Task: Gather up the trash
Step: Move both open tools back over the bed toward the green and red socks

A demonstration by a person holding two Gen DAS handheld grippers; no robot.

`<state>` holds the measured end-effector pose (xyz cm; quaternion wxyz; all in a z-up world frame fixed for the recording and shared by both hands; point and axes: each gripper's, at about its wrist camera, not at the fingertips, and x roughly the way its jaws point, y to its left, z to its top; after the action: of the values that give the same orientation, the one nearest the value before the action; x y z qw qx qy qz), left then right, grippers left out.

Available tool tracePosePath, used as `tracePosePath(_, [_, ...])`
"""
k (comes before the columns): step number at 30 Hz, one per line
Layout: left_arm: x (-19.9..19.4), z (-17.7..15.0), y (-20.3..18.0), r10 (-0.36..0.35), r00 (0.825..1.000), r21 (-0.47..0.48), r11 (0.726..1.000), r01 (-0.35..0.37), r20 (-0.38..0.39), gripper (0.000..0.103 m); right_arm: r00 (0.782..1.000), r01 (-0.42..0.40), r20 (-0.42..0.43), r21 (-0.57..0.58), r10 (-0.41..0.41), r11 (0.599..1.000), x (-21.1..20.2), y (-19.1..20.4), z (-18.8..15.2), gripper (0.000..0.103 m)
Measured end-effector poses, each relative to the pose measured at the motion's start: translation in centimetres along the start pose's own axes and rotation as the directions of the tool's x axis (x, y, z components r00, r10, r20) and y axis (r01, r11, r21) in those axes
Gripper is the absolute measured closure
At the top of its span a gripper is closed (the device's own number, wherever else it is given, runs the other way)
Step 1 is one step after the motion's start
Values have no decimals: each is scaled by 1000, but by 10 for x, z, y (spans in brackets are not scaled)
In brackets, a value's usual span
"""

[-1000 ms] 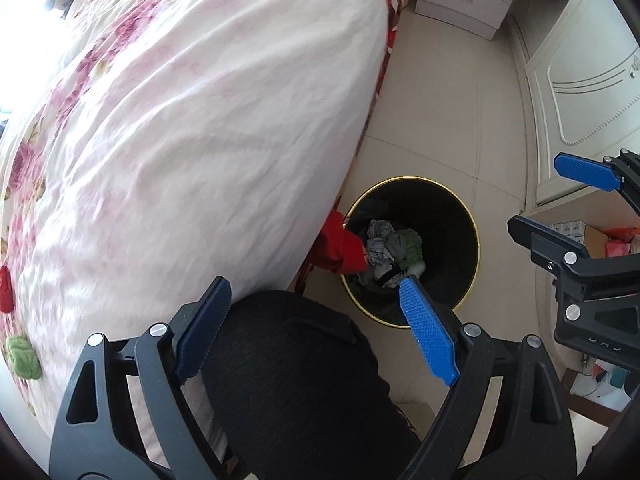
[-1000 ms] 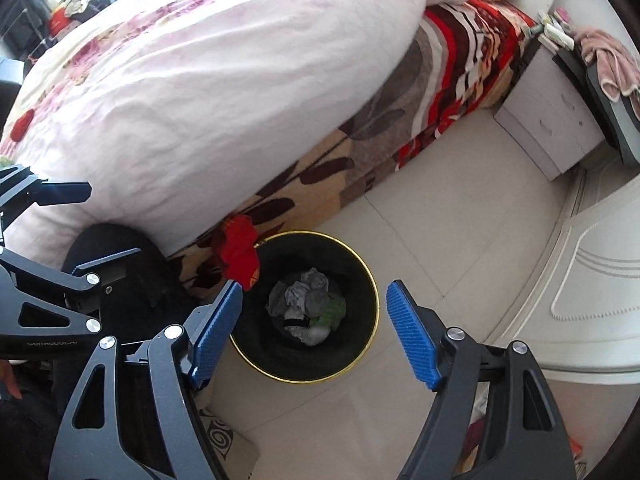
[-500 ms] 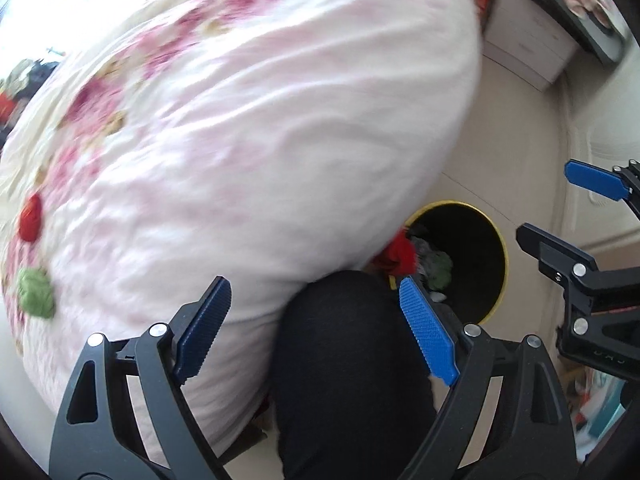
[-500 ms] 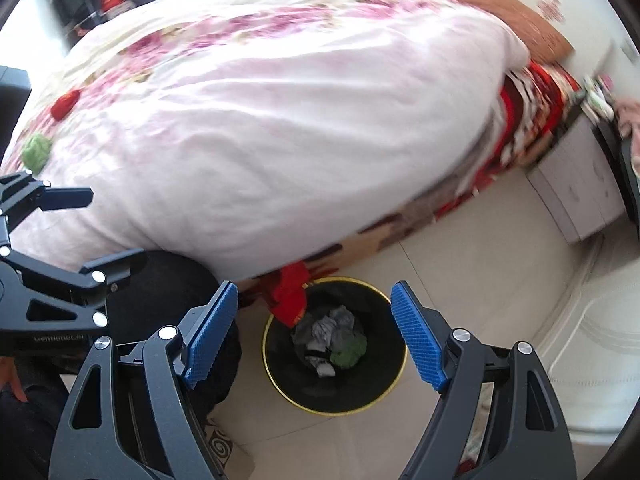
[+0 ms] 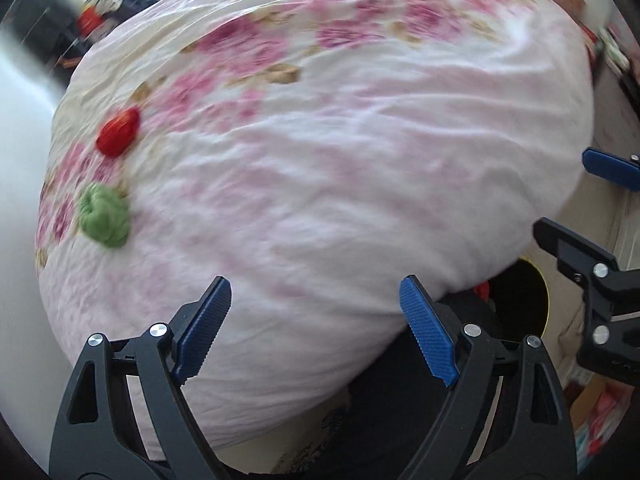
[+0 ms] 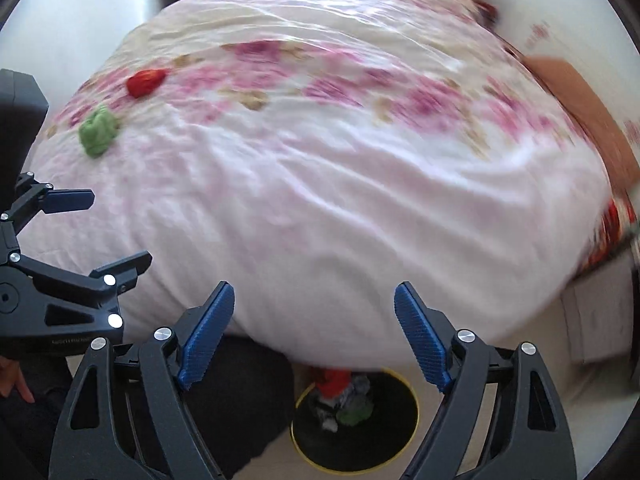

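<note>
Near the quilt's (image 6: pixel 340 184) left edge sit a red wad (image 6: pixel 146 82) and a green wad (image 6: pixel 98 132), close together. Left gripper (image 5: pixel 316 328) and right gripper (image 6: pixel 314 330) both hover spread wide, empty. Black bin (image 6: pixel 384 444) on the floor holds crumpled trash.

Trash bin (image 6: pixel 394 446) half under quilt (image 6: pixel 340 200)
</note>
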<state>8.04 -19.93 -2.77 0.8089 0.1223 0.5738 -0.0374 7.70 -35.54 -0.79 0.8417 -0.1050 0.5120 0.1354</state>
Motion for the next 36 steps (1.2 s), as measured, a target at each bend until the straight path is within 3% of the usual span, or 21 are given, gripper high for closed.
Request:
tracePosePath(8, [3, 3, 54, 32, 999, -156, 987, -32, -5, 19, 998, -56, 10, -124, 58, 991, 17, 39, 52, 20])
tracePosePath(18, [14, 0, 108, 70, 997, -310, 948, -77, -35, 19, 993, -113, 9, -236, 119, 965, 33, 82, 97, 19])
tracePosePath(26, [33, 0, 147, 70, 994, -431, 897, -97, -79, 18, 989, -140, 9, -300, 149, 944, 46, 104, 129, 18])
tracePosePath(29, [42, 4, 164, 77, 993, -472, 874, -112, -93, 11, 987, -150, 4, -316, 160, 937, 52, 108, 141, 18])
tracePosePath(36, [60, 21, 206, 90, 990, -577, 805, -135, -106, 11, 980, -193, -20, -376, 200, 906, 78, 122, 178, 17])
